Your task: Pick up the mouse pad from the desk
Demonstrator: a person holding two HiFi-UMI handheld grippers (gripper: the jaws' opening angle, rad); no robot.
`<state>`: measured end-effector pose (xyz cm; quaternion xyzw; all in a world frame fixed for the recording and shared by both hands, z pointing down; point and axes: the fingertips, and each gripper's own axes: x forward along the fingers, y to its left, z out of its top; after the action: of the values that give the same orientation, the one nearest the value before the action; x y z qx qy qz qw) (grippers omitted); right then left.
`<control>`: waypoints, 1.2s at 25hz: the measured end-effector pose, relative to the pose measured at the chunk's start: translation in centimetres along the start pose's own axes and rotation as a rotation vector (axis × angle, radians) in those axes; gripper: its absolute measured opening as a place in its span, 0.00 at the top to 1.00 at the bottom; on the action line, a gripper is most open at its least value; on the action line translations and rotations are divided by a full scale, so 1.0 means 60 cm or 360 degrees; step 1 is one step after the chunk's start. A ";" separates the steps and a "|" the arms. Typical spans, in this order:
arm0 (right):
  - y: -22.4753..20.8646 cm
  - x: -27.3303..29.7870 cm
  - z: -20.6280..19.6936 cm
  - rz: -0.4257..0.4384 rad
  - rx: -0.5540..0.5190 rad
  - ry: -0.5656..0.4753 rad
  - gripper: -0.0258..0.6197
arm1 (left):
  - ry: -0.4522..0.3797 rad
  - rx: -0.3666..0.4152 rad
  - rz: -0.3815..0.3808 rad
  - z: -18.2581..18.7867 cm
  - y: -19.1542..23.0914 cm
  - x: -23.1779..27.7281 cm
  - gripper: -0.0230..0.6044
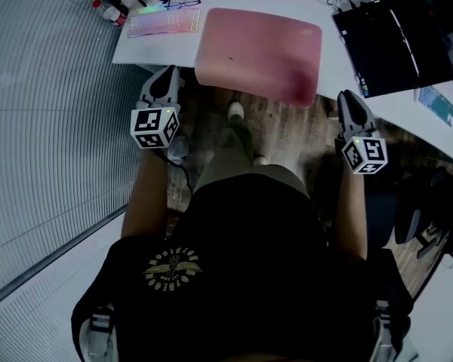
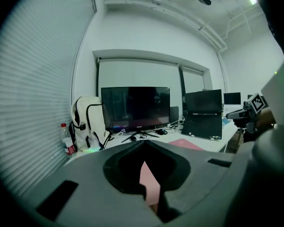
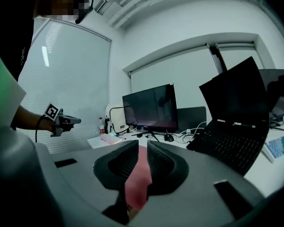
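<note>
The pink mouse pad [image 1: 258, 51] lies flat on the white desk [image 1: 136, 47], and its near edge reaches the desk's front edge. My left gripper [image 1: 166, 78] is held in front of the desk, below the pad's left corner. It is shut and empty, apart from the pad. My right gripper [image 1: 349, 98] is off the pad's right corner. Its jaws stand slightly open with nothing between them. In the left gripper view the pad [image 2: 187, 144] lies ahead on the desk. In the right gripper view the pad [image 3: 137, 174] shows through the gap between the jaws.
A backlit keyboard [image 1: 164, 23] lies left of the pad, and a black laptop [image 1: 396, 40] stands to its right. At the back of the desk are a monitor [image 2: 135, 109], a white backpack [image 2: 87, 122] and a bottle [image 2: 67, 143]. A dark chair [image 1: 423, 217] stands at the right.
</note>
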<state>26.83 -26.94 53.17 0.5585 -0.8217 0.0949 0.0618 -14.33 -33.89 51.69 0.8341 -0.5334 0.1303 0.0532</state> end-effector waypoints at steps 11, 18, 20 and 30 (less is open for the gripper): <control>-0.008 0.055 -0.134 0.0051 0.0064 0.0275 0.84 | 0.0251 -0.0157 -0.0021 -0.160 0.028 0.074 0.95; -0.013 0.084 -0.231 0.0115 0.0140 0.0449 0.78 | 0.0436 -0.0309 -0.0170 -0.274 0.027 0.115 0.79; -0.013 0.092 -0.261 0.0139 0.0174 0.0506 0.75 | 0.0498 -0.0310 -0.0222 -0.303 0.022 0.126 0.75; -0.018 0.129 -0.401 0.0221 0.0306 0.0843 0.59 | 0.0698 -0.0341 -0.0409 -0.411 0.006 0.200 0.50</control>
<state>24.86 -28.94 78.33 0.4599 -0.8006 0.3189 0.2143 -13.87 -38.92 78.65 0.8364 -0.4097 0.2428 0.2715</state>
